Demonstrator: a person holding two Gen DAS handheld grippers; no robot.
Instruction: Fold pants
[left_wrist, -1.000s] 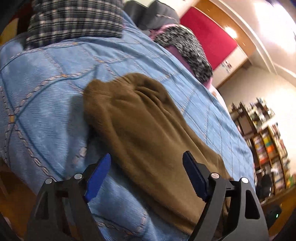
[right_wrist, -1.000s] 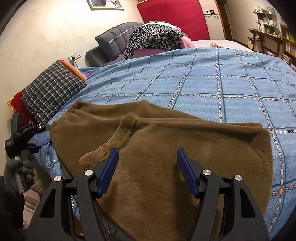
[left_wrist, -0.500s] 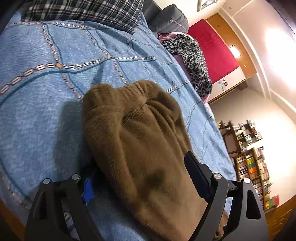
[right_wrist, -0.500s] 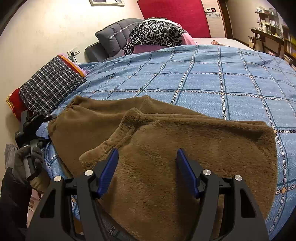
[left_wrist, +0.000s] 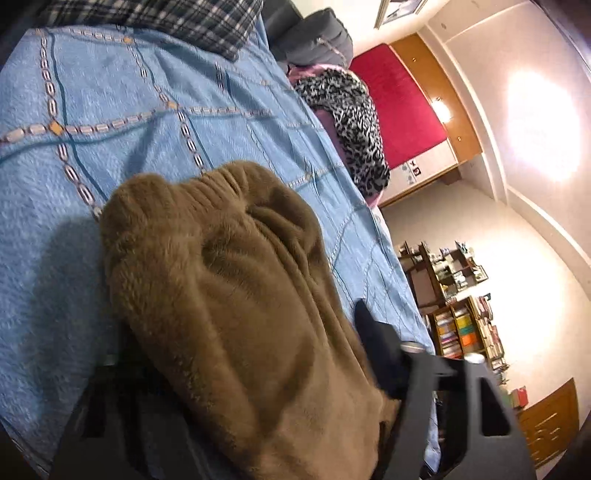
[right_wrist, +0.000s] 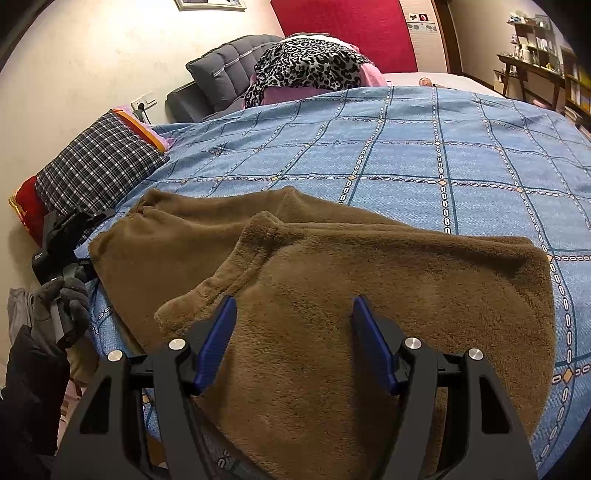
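Pants (right_wrist: 332, 288) on bedspread (right_wrist: 424, 147)

This is a bedroom in a home. A bed (right_wrist: 424, 147) with a blue checked cover fills the view, a plaid pillow (right_wrist: 96, 166) at 9 o'clock, a grey padded headboard (right_wrist: 225, 74) at 11 o'clock, and crowded bookshelves (left_wrist: 465, 325) at 3 o'clock.

surface: bed under blue checked bedspread (right_wrist: 424, 155) | on it: brown fleece pants (right_wrist: 332, 288), near edge | plaid pillow (right_wrist: 99, 166) beyond pants' left end | leopard-print fabric (right_wrist: 306, 66) far behind pants, at grey headboard (right_wrist: 225, 74)
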